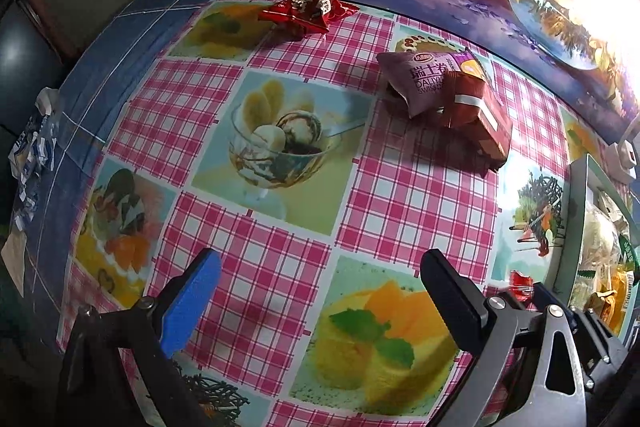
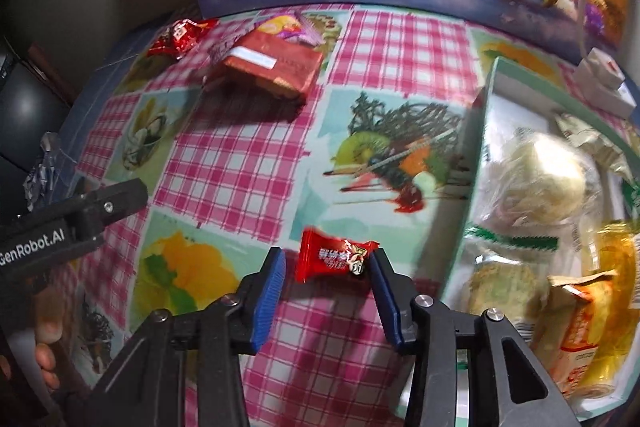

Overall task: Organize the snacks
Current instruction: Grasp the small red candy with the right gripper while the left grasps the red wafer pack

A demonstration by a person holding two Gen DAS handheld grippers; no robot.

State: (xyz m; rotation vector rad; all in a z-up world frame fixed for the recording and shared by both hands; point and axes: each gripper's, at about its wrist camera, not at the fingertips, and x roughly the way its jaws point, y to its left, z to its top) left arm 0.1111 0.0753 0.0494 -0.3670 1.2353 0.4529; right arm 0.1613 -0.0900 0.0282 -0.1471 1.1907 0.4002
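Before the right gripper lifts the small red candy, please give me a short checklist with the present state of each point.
1. Small red candy sits between the right gripper fingers: ok.
2. Both pads press on the candy: not ok; the left pad still shows a gap.
3. Box beside it has free room for the candy: cannot tell; it already holds several packets.
4. Left gripper is open, holds nothing, stands away from the candy: ok.
5. Other snacks remain on the table: the red packet, the purple packet, the brown packet: ok, none blocks the lift.
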